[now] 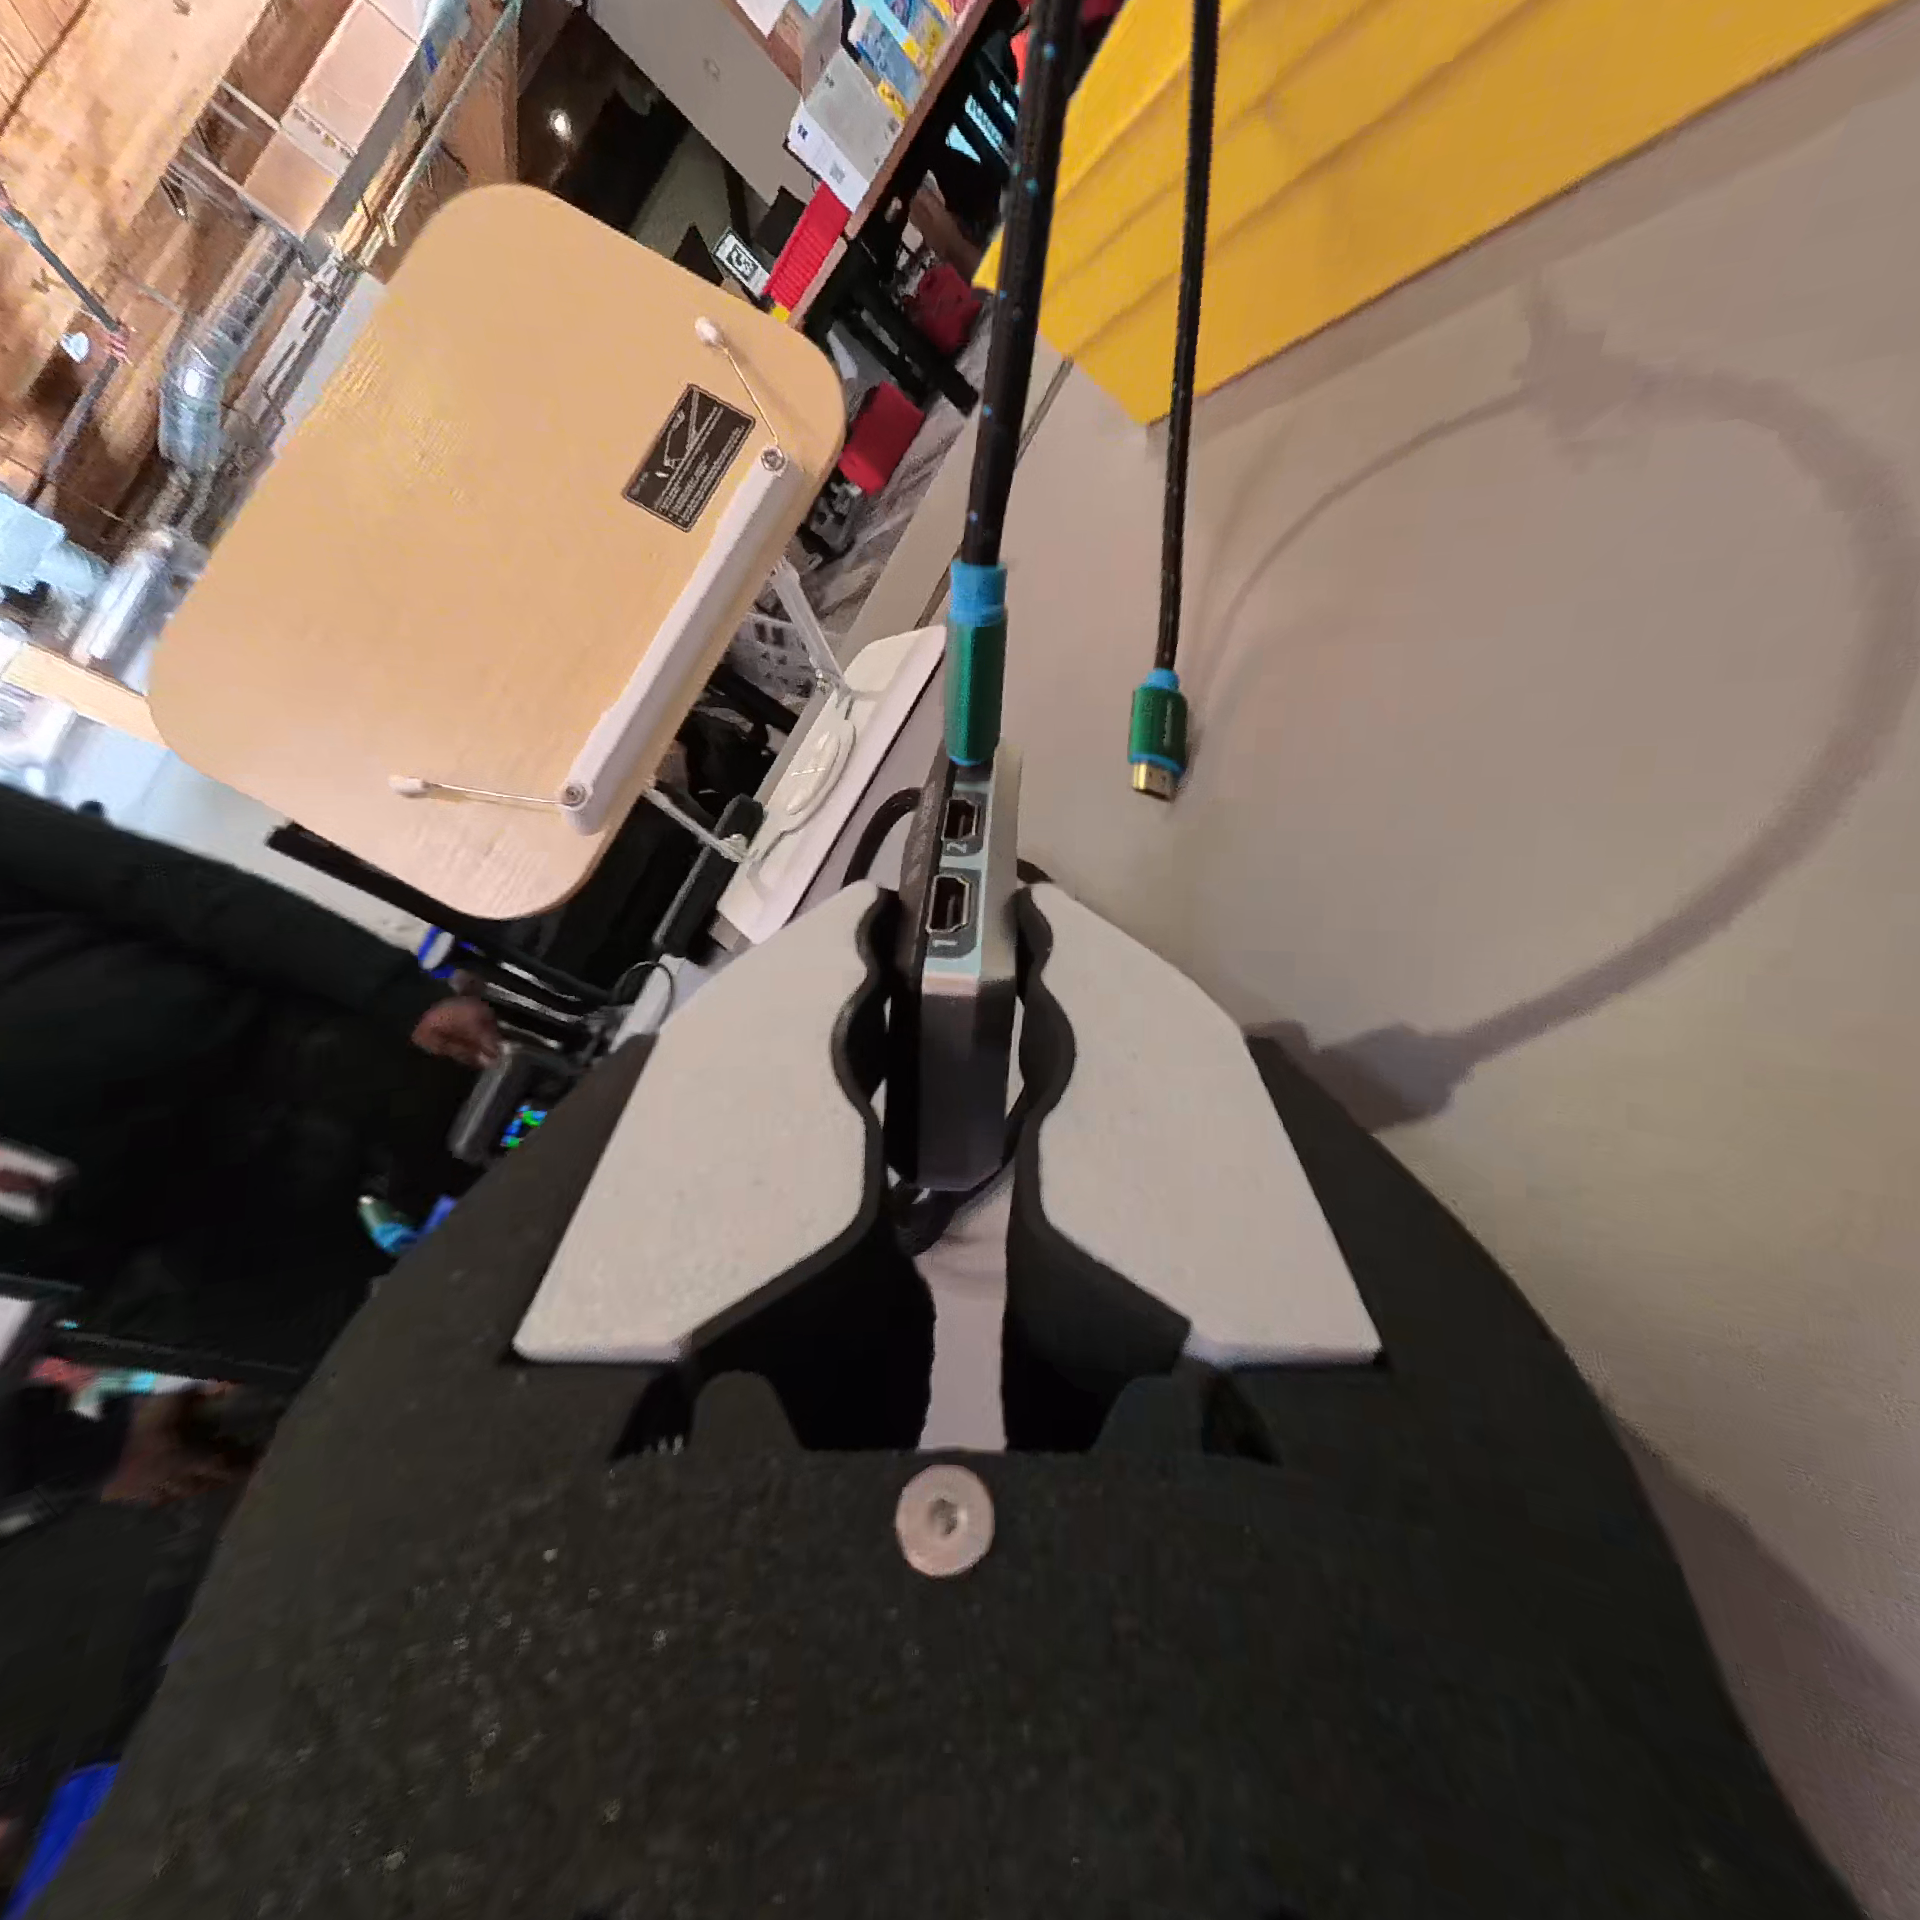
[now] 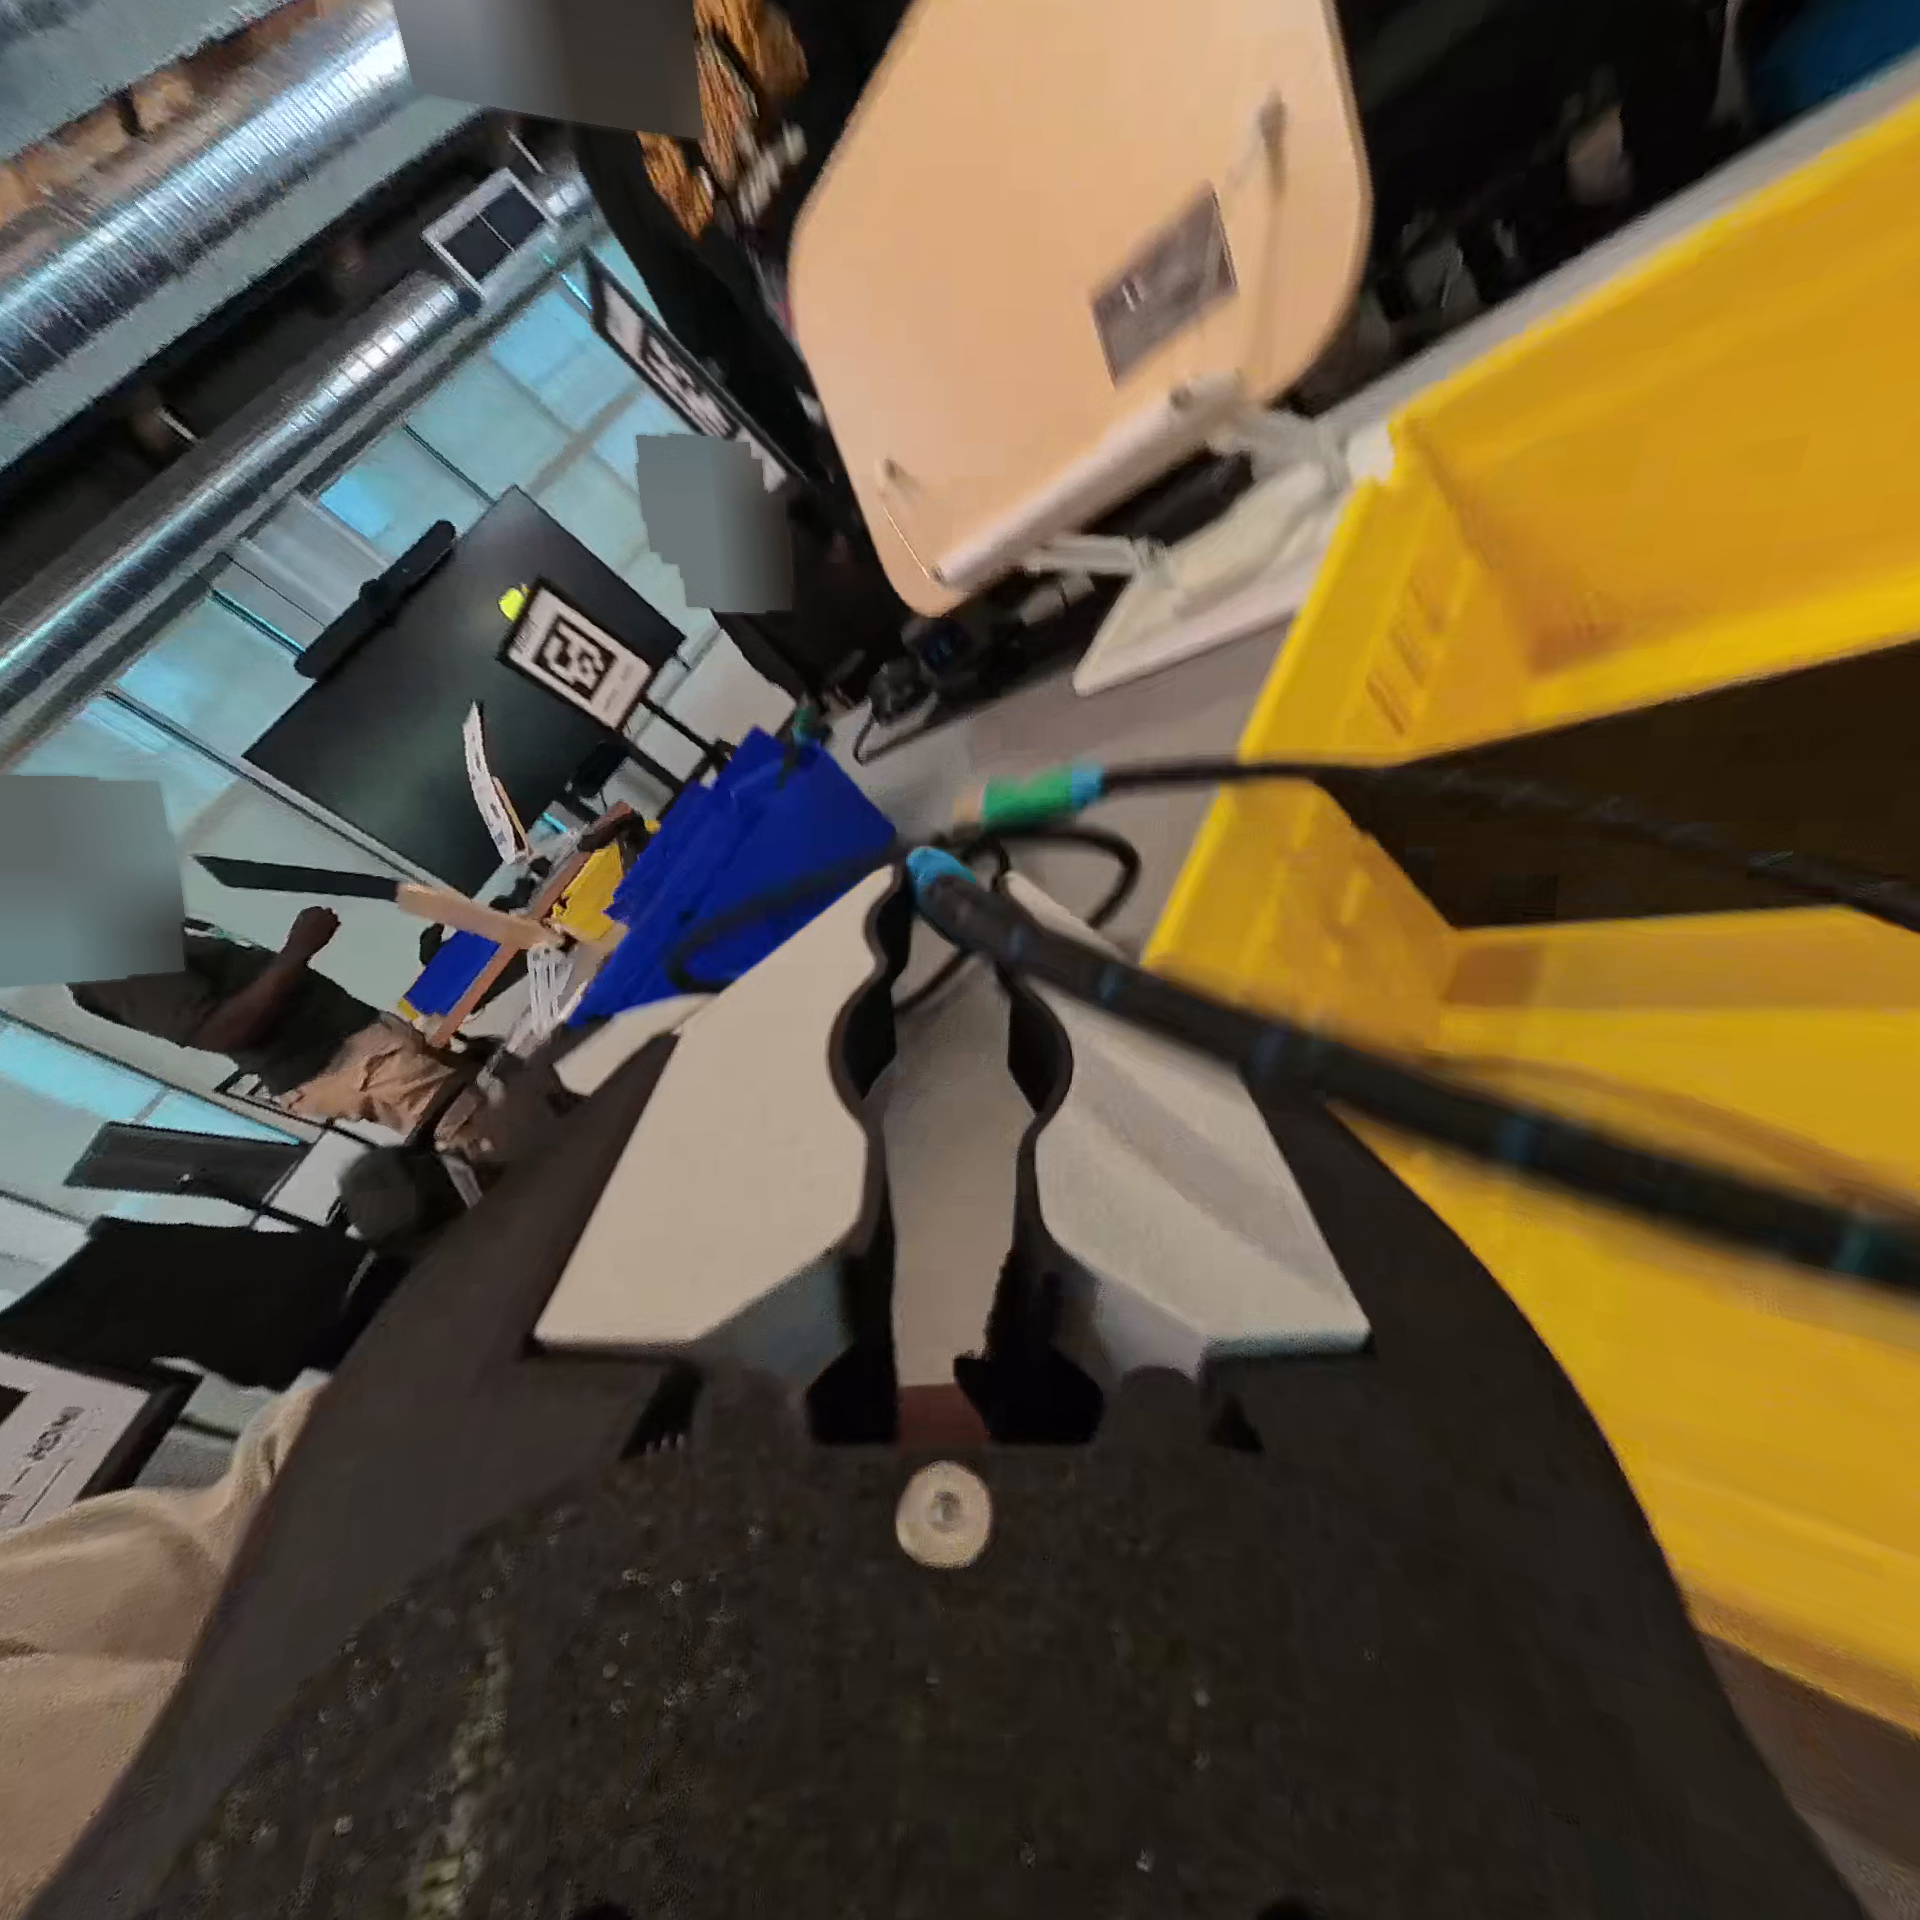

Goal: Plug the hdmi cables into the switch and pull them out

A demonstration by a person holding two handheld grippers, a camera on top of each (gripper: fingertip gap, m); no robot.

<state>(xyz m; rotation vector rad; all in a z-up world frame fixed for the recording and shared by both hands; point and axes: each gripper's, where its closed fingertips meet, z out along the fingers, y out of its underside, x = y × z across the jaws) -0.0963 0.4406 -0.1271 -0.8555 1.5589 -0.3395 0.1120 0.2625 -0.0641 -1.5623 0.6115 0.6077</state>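
The switch (image 1: pixel 961 997) was pinched in the left gripper (image 1: pixel 948 935) above the bench (image 1: pixel 1558 935), one cable (image 1: pixel 977 686) plugged into it. A second plug (image 1: pixel 1158 732) lay free near the yellow bin (image 1: pixel 1351 187). The right gripper (image 2: pixel 951 904) was held slightly spread, a cable (image 2: pixel 1351 1081) across its tips.

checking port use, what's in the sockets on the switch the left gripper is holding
One green-shelled HDMI plug sits in the far socket of the switch. The two nearer sockets show empty. The second plug lies loose on the table. The switch's rear is hidden between the left gripper fingers.
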